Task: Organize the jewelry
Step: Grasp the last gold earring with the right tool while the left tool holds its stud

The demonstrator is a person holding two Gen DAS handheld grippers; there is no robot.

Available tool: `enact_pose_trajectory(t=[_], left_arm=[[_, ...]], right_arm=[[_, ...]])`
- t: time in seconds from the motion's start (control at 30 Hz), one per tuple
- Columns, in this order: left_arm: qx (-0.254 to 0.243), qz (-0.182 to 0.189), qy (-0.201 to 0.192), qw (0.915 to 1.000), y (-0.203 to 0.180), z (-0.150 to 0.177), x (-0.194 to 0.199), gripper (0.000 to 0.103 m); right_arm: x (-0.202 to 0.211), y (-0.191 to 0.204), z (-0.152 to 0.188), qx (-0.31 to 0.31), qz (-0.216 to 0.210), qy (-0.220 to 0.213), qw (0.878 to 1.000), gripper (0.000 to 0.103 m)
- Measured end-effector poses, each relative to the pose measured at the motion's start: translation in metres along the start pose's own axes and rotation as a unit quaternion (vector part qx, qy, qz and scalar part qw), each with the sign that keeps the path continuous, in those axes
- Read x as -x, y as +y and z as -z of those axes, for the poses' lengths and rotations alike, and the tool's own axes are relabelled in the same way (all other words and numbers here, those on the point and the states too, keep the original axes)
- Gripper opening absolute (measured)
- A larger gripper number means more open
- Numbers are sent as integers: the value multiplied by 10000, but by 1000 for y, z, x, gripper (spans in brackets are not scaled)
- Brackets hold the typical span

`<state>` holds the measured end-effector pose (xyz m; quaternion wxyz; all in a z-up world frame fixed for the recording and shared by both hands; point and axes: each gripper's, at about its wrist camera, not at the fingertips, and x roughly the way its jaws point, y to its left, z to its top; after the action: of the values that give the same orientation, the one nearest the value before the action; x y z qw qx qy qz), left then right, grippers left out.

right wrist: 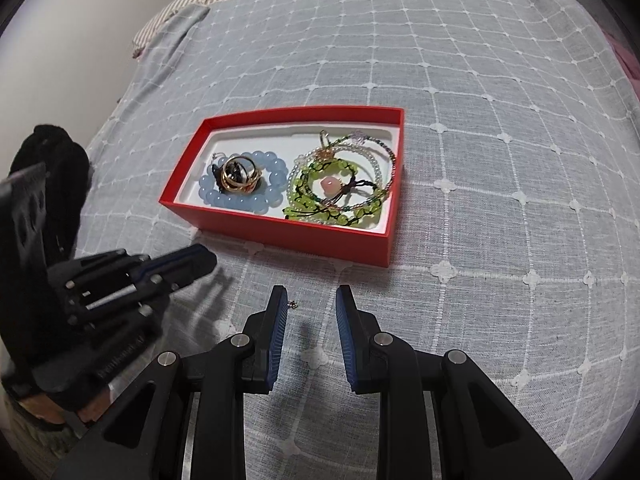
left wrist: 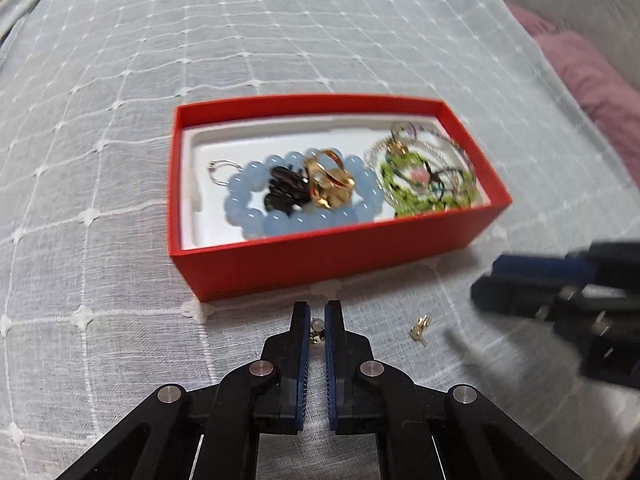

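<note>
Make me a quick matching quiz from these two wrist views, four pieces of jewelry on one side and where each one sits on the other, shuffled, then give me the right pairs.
Column one:
1. blue bead bracelet
2. green bead bracelet
3. small pearl earring
4. small gold earring

Column two:
A. loose on the bedspread, in front of the red box
B. pinched in the left gripper
C. right half of the box
D. left half of the box, with gold rings on it

Pairs: 1-D, 2-C, 3-B, 4-A
</note>
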<state>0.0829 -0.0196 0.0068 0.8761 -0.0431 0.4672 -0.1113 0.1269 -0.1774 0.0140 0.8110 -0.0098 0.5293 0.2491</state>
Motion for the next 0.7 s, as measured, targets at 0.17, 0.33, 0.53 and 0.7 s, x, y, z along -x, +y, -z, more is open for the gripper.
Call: enact_pose_trajectory(t=[0.17, 0.33, 0.53, 0.7], left_arm=[[169, 14, -105, 9998, 9, -2, 10, 3], [182, 0, -124, 9998, 11, -4, 13, 3], [206, -18, -122, 9997, 11, -3, 14, 3], [232, -11, -108, 9997, 11, -4, 14, 3]], right_arm=[[-13, 9, 4, 276, 15, 79, 9996, 27], [-26, 15, 7, 456, 62, 178, 9988, 27], [-35, 18, 6, 466, 61, 177, 9987, 27], [-41, 22, 8, 526, 78, 178, 9984, 27]])
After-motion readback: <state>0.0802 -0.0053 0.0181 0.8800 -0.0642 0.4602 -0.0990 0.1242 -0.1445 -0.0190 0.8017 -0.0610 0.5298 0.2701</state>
